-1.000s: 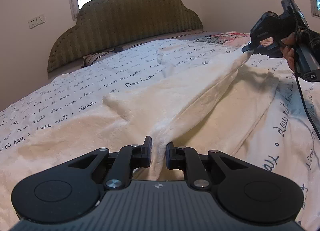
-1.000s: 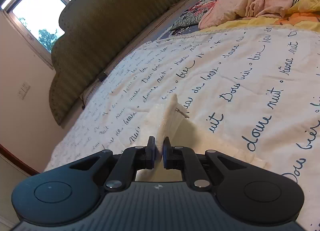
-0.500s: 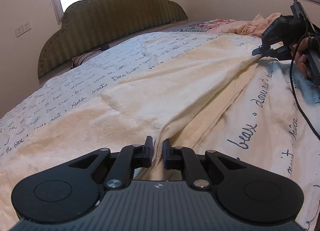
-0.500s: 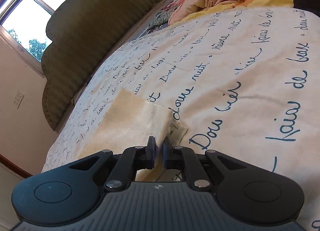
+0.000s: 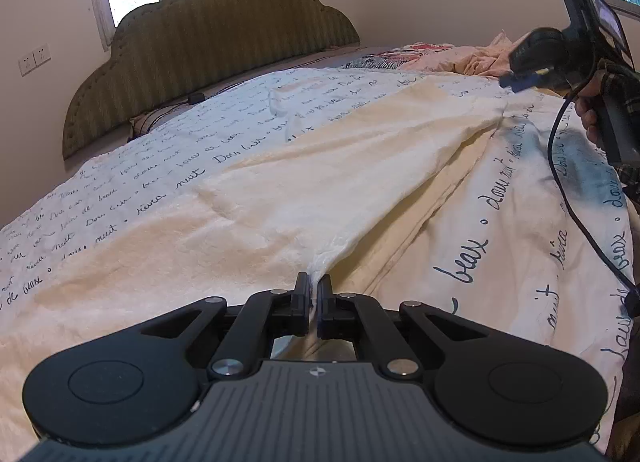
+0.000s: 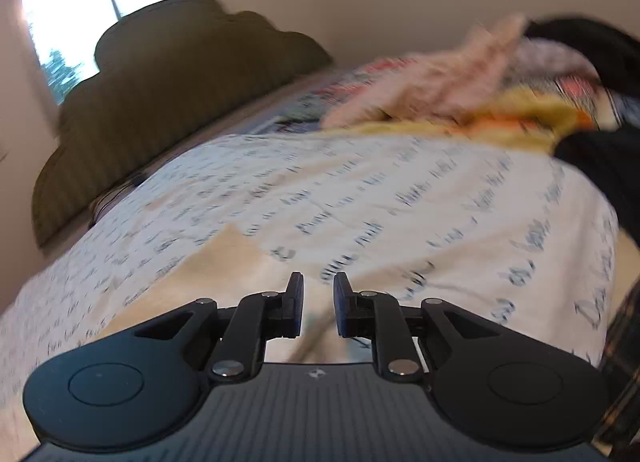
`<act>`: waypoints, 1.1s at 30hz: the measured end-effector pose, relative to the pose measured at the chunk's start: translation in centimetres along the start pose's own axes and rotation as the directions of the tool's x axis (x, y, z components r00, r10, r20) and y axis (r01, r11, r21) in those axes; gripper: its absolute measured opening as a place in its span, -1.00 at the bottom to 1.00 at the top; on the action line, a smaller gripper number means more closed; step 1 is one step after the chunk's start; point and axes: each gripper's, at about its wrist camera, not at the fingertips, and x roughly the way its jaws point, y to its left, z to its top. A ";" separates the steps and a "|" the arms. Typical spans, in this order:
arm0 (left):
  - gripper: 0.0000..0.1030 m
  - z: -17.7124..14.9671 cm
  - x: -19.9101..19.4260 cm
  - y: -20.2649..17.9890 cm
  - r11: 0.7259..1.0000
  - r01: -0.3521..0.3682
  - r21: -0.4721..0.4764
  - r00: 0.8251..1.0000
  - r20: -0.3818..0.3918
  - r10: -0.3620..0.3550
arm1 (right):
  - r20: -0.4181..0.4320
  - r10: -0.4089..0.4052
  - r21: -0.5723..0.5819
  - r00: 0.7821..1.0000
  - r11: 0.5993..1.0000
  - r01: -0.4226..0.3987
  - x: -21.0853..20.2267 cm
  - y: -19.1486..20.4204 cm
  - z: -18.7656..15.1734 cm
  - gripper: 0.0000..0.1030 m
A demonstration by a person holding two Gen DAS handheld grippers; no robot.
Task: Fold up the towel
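A cream towel (image 5: pixel 320 182) lies spread across the bed. In the left wrist view its near corner runs up between the fingers of my left gripper (image 5: pixel 314 282), which is shut on it. The towel's far right corner (image 5: pixel 498 112) rests on the bedspread. My right gripper (image 5: pixel 516 80), held in a hand, hangs just above and beyond that corner. In the blurred right wrist view, my right gripper (image 6: pixel 318 282) has its jaws apart and opening, and nothing is pressed between the pads. The towel (image 6: pixel 232 262) lies on the bed below and to its left.
The bedspread (image 5: pixel 520 222) is white with dark script. A green padded headboard (image 5: pixel 208 42) stands at the back under a window. Crumpled pink, yellow and dark clothes (image 6: pixel 460 90) are piled at the far right. A black cable (image 5: pixel 568 190) hangs from the right gripper.
My right gripper carried its towel corner down to the bedspread, then parted its jaws and came off it. My left gripper stayed shut on the near corner, and the towel now lies flatter.
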 end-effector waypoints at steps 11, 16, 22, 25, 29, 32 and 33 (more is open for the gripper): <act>-0.89 -0.2 -0.8 0.3 0.999 0.023 0.029 0.999 -0.023 -0.023 | -0.427 0.219 -0.555 0.878 0.703 -0.445 0.1 14.7 -7.8 -0.65; -0.57 1.4 -1.9 2.6 0.979 0.160 -0.128 0.987 -0.013 -0.163 | -0.448 0.211 -0.576 0.869 0.675 -0.461 -1.9 13.2 -7.1 -0.63; -0.18 4.5 1.3 3.2 0.982 -0.040 -0.184 0.999 -0.019 0.037 | -0.387 0.290 -0.468 0.875 0.756 -0.458 -1.1 13.3 -5.8 -0.62; -0.17 4.1 3.9 2.1 0.990 -0.102 -0.103 0.991 -0.093 0.092 | -0.427 0.242 -0.479 0.871 0.757 -0.445 0.0 12.5 -6.9 -0.63; -0.18 2.3 4.2 0.6 0.993 -0.111 -0.032 0.989 -0.102 0.107 | -0.412 0.287 -0.438 0.865 0.770 -0.464 -1.3 10.3 -6.6 -0.62; -0.17 1.8 3.1 0.2 0.995 -0.095 0.016 0.993 -0.066 0.096 | -0.324 0.276 -0.315 0.905 0.871 -0.378 -1.7 6.8 -4.6 -0.54; -0.14 1.8 2.7 0.4 0.996 -0.085 0.003 0.995 -0.058 0.085 | -0.293 0.258 -0.261 0.921 0.905 -0.337 -1.6 5.4 -3.9 -0.48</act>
